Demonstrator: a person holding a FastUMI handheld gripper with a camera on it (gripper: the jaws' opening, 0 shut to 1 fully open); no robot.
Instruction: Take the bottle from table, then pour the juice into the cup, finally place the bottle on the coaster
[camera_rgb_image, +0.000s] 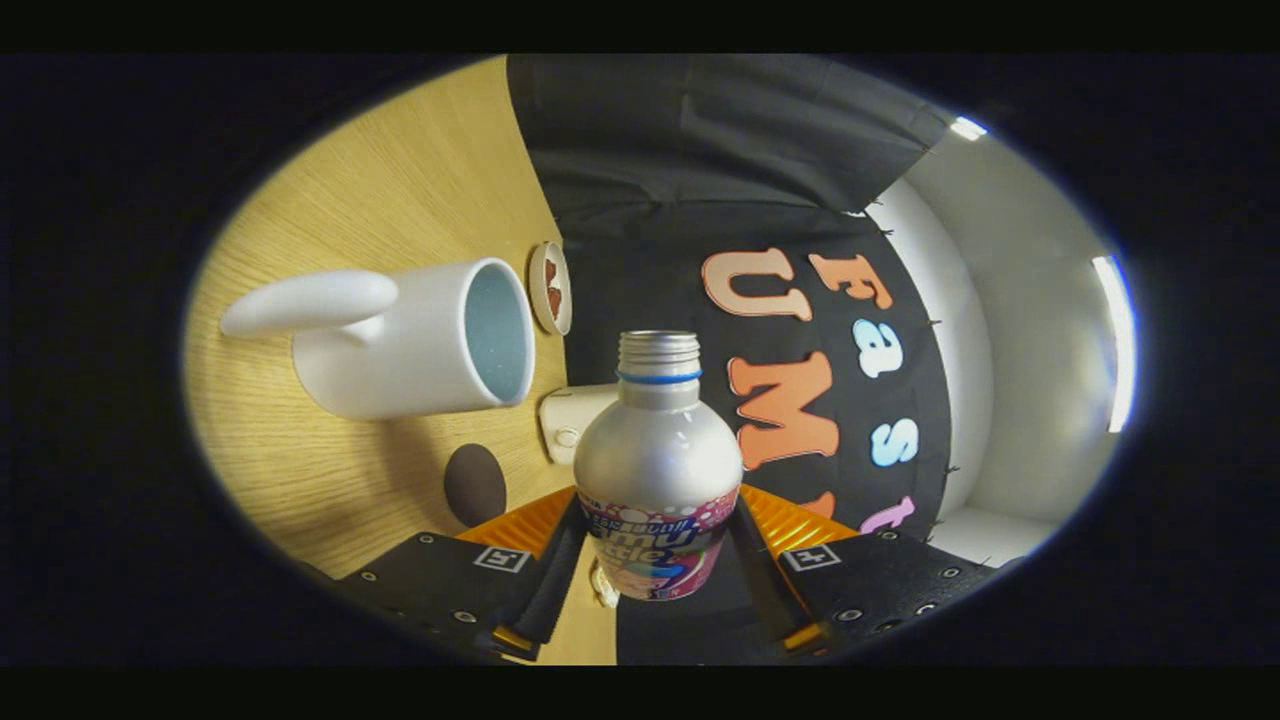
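Tongs (655, 570) were clamped on the bottle (657, 470), one finger pressing each side of its labelled lower body, low centre of the frame. Bottle was uncapped, threaded neck with a blue ring pointing up the frame toward the black cloth wall. The whole view was rolled on its side: the wooden desk (400, 180) filled the left part of the frame, so the bottle was judged tipped well over toward a pour.

Left of the bottle neck, the white cup (420, 335) sat mid-left, mouth facing the bottle, long handle sticking off to the far left. Cup and bottle mouth were apart, not lined up yet. A small round dish with brown bits (550, 288) lay just beyond the cup rim. A pale small object (572, 420) sat between cup and bottle; could not tell what it was. A dark round coaster (474, 484) lay lower left, near the left finger.

Risks, as judged: the neck sat beside the cup mouth, not over it, so juice could spill on the desk. The grip was low on a smooth metal body, so the bottle could slip or pivot when tipped further.
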